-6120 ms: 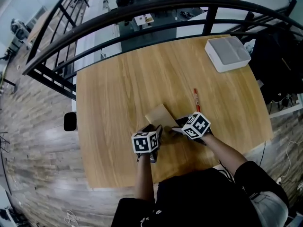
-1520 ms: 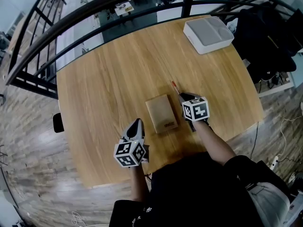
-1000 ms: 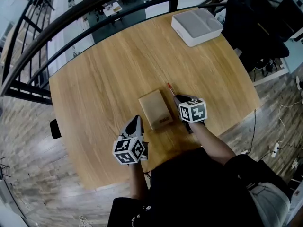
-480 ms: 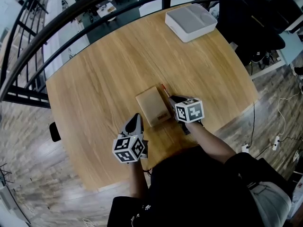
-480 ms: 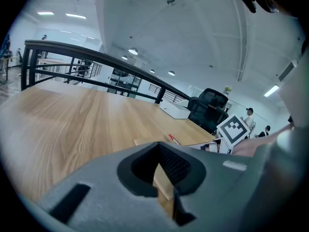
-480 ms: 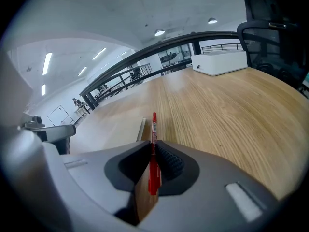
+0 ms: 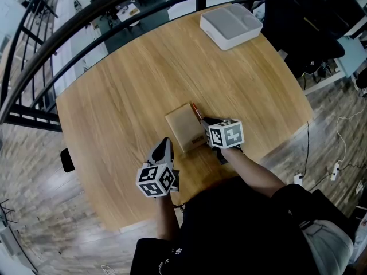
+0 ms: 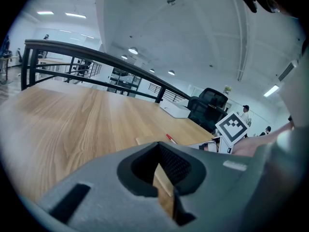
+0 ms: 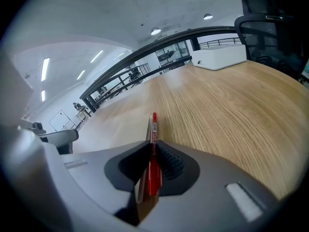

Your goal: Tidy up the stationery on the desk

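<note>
Pen (image 9: 153, 149) is what my right gripper (image 9: 152, 167) has hold of: its two jaws stand only a little apart, and the pads press on the red barrel from both sides. The pen's long axis runs straight out along the jaws, away from me, with most of its length past the fingertips. It is slim and red, with a pale label band near the far end.

Just at its left is the notebook (image 7: 184, 128), a plain brown one that lies flat and closed on the desk (image 7: 114, 90). The pen runs nearly parallel to the right edge of the notebook. I cannot tell if the two touch.

My left gripper (image 8: 161, 175) has its jaws fully together with nothing between them. It hovers near the corner of the notebook closest to me, on the left side.

The white tray (image 7: 231, 26) stands well apart, at the far right corner of the desk. I judge that the pen goes either beside the notebook or to that tray. In both cases my right hand is the nearer one.
</note>
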